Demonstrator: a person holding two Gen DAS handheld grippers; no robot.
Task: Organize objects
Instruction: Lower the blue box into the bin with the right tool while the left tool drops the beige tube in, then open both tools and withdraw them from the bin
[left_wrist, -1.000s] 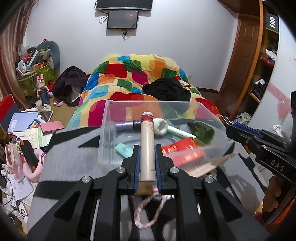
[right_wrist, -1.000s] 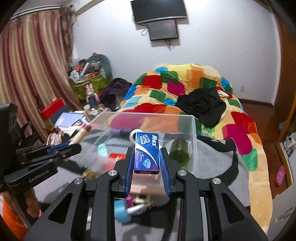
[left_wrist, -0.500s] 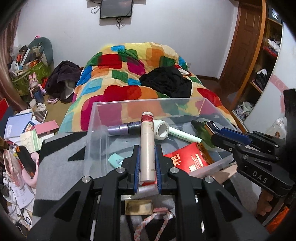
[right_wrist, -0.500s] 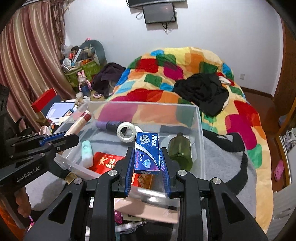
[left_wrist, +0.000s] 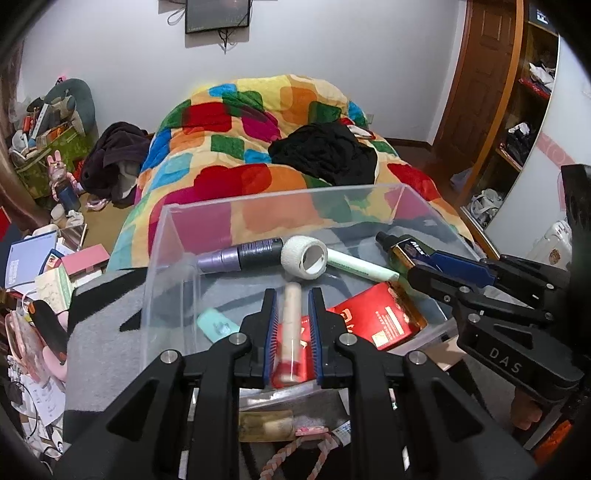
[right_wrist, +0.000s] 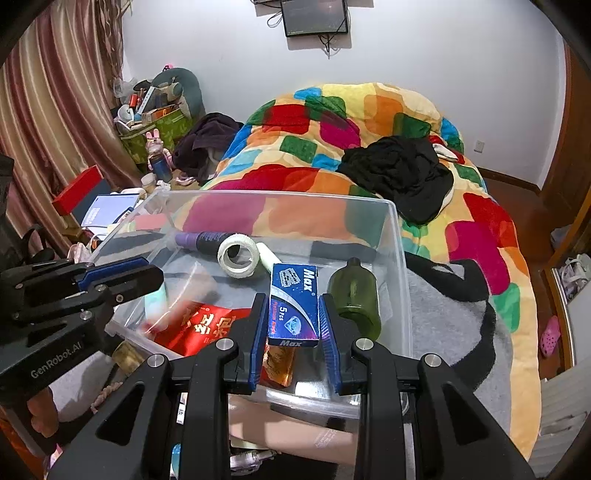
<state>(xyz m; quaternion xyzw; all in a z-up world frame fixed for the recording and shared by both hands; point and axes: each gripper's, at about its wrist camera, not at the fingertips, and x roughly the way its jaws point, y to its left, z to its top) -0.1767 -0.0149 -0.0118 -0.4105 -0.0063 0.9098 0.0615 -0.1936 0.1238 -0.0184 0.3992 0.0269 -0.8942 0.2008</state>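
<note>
**Inspector:** Clear plastic bin (right_wrist: 400, 258) stood on a grey and black blanket (right_wrist: 443, 317), with a bed under a multicoloured quilt (right_wrist: 369, 122) beyond its far wall. What did each gripper hold?

**Assistant:** The left gripper (left_wrist: 291, 325) was over the bin's near wall. A cream tube (left_wrist: 290, 321) with a red end, blurred in both views, lay between its pads; I could not tell whether they still pressed on it. The right gripper (right_wrist: 293, 317) was clamped on a blue "Max" box (right_wrist: 293, 302), held upright above the bin's near right part.

**Inspector:** Contents of the bin?

**Assistant:** A roll of white tape (right_wrist: 238, 256) lay near the far wall, touching a purple and black tube (right_wrist: 201, 240) on its left and a pale green tube (left_wrist: 362, 267) on its right. A green bottle (right_wrist: 354, 295) lay at the right wall. A red packet (left_wrist: 376, 314) lay near the front, and a small mint-coloured item (left_wrist: 218, 326) at the near left.

**Inspector:** Outside it?

**Assistant:** Books and boxes (left_wrist: 48, 266) cluttered the left.
</note>
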